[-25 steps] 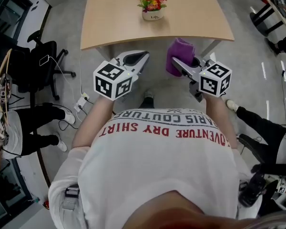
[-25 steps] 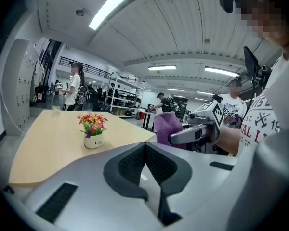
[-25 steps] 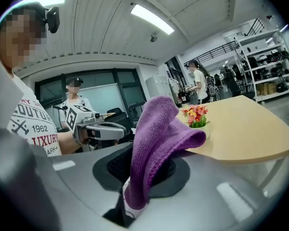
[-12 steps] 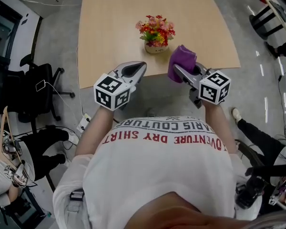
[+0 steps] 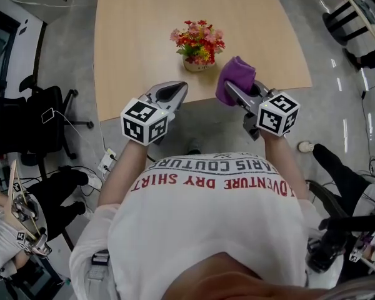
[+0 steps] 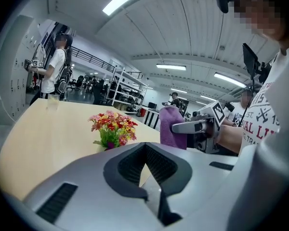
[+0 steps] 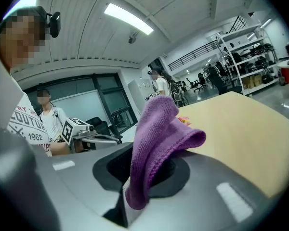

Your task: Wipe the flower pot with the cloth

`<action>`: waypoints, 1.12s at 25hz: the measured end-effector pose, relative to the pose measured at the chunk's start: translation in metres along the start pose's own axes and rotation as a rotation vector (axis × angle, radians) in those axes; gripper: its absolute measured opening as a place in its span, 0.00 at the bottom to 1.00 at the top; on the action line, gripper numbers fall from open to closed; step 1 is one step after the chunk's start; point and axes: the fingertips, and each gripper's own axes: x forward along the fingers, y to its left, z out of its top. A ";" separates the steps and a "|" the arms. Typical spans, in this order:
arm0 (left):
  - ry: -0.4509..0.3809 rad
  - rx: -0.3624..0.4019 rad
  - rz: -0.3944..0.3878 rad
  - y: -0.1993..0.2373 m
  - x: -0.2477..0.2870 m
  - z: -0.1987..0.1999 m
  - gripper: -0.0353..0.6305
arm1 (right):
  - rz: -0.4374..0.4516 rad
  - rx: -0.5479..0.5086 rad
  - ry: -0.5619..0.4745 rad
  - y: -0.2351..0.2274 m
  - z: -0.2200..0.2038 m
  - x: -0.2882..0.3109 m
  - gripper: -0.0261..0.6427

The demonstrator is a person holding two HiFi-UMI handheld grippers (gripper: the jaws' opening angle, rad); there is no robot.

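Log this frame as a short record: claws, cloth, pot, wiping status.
left claw: shut, empty, near the front edge of the table
right claw: shut on the cloth
cloth: purple, bunched, beside the flower pot, apart from it
flower pot: upright on the table, holding flowers
wiping: not yet begun

shirt: loose white short-sleeved T-shirt (image 5: 212, 230), nothing fancy
print: block letters across the chest, one row in red, one in dark grey
headgear: small black camera unit (image 7: 53, 23) strapped up on the head
left gripper (image 5: 182, 87): smooth light-grey plastic shell, dark ribbed recess around the jaws
right gripper (image 5: 230, 87): same grey shell
marker cubes: white cube with black square markers (image 5: 144, 120) on the left one, matching cube (image 5: 279, 112) on the right
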 end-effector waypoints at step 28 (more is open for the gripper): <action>0.039 -0.082 0.119 0.051 -0.008 -0.056 0.05 | -0.099 0.357 -0.077 -0.091 -0.076 0.126 0.11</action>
